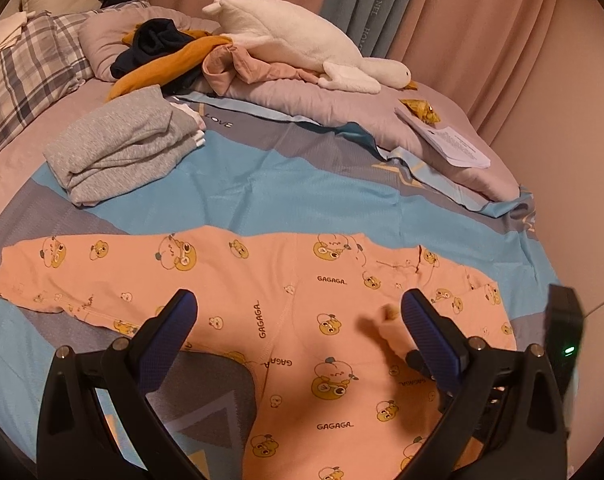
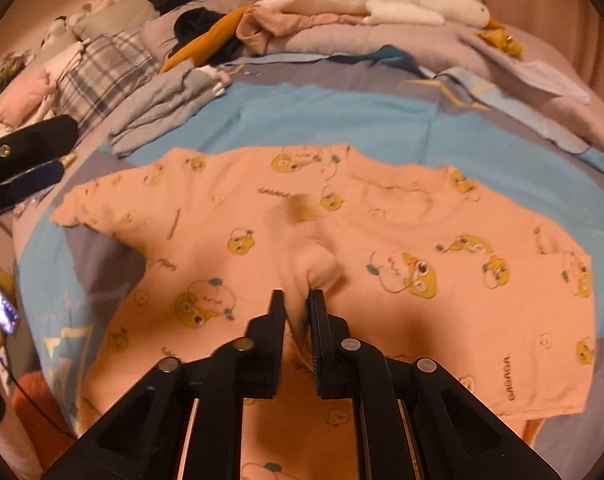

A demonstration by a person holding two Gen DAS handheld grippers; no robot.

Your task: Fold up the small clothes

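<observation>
A small peach shirt printed with yellow cartoon faces lies spread on the blue and grey bedsheet, one sleeve stretched out to the left. My left gripper is open and empty, hovering over the shirt's middle. My right gripper is shut on a bunched sleeve end of the shirt, held over the shirt's body; this sleeve end also shows in the left wrist view. The right gripper's body shows at the right edge of the left view; the left gripper's fingers show at the left of the right view.
A folded grey garment lies at the back left. A heap of dark, mustard and tan clothes and a white plush goose rest on the lilac duvet. Papers lie at the right. A plaid pillow is far left.
</observation>
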